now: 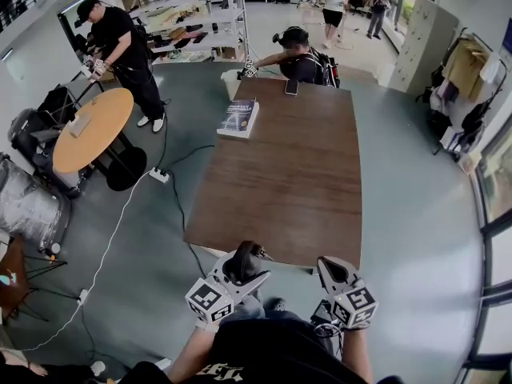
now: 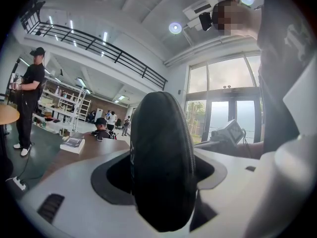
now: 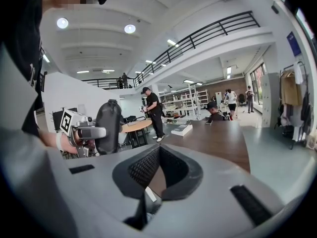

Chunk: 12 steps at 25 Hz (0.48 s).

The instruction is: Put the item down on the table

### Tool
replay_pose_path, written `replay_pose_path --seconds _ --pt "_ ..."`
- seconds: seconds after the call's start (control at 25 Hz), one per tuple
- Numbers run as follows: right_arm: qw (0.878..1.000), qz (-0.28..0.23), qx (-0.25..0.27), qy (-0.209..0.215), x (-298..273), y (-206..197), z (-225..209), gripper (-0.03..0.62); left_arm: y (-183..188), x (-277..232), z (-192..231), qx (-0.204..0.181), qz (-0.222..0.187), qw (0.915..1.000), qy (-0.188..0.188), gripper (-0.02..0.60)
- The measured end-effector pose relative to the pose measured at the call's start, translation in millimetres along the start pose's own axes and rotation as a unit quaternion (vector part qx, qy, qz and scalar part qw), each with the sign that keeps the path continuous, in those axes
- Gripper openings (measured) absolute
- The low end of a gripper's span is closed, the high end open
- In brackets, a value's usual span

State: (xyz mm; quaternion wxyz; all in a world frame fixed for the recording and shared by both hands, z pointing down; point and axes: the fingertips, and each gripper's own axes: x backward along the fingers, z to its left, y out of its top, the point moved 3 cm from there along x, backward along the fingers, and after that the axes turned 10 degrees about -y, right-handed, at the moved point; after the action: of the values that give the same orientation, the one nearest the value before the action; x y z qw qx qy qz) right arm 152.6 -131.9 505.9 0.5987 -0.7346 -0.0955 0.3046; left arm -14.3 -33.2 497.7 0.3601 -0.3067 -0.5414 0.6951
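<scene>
My left gripper [image 1: 237,275] is shut on a black zippered pouch [image 1: 248,259], held upright just in front of the near edge of the brown table [image 1: 288,174]. In the left gripper view the pouch [image 2: 161,157] fills the space between the jaws and hides most of what lies ahead. The right gripper view shows the same pouch [image 3: 108,127] off to the left, in the air. My right gripper [image 1: 335,273] is beside it on the right, also short of the table edge; it [image 3: 158,175] stands open with nothing between its jaws.
A book [image 1: 238,118] lies at the table's far left, and a phone [image 1: 291,87] at the far end, where a person [image 1: 302,57] sits. To the left are a round wooden table [image 1: 92,126], a standing person [image 1: 120,46] and a power strip with cables [image 1: 158,175].
</scene>
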Motion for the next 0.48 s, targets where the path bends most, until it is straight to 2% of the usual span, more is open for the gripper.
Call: replay_pose_path --seconds 0.48 --pt "1.0 0.013 -0.01 -0.006 -53.2 19.8 -2.9 -0.014 14.8 -3.5 61.9 0.003 0.011 0.9999 0.003 0.316"
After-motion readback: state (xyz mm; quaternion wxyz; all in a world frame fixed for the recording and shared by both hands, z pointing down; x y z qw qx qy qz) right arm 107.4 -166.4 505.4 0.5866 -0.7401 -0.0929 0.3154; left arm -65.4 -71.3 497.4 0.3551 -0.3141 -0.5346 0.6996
